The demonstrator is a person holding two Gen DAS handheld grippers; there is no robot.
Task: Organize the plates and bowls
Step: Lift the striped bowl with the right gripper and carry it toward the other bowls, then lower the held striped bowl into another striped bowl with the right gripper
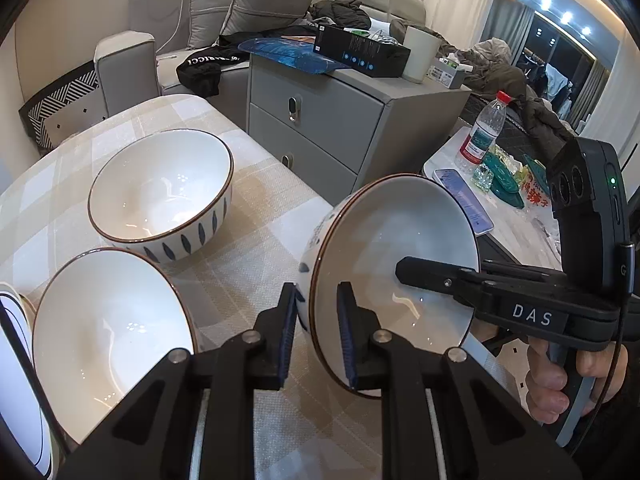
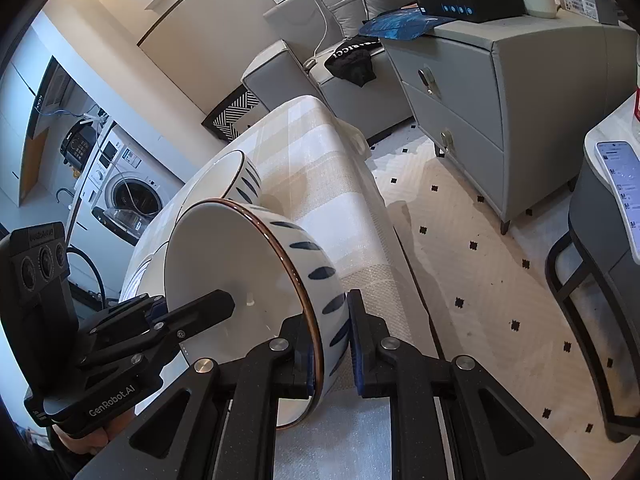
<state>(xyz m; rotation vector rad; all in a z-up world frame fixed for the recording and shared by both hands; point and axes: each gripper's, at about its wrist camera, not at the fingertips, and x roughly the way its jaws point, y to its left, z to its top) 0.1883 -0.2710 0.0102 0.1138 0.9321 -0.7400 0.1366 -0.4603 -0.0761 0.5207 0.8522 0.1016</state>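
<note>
White bowl point(image 1: 384, 264) gripped at its rim by both grippers point(image 1: 318, 332) point(image 2: 330, 344); only left wrist shows two more bowls point(image 1: 160, 188)

A tilted white bowl point(image 1: 384, 264) with blue marks is pinched at its rim by the left gripper point(image 1: 318, 332), one blue pad inside and one outside the wall. From the right, the right gripper point(image 1: 436, 274), held in a person's hand point(image 1: 560, 376), has one finger inside the same bowl. On the checked tablecloth point(image 1: 248, 208), a second bowl point(image 1: 160, 192) stands upright at far left; a third bowl point(image 1: 108, 336) sits nearer, at the left edge. Beyond the table are a grey drawer cabinet point(image 1: 320, 120) and, far right, a red-capped water bottle point(image 1: 484, 132) beside a phone point(image 1: 464, 196).
</note>
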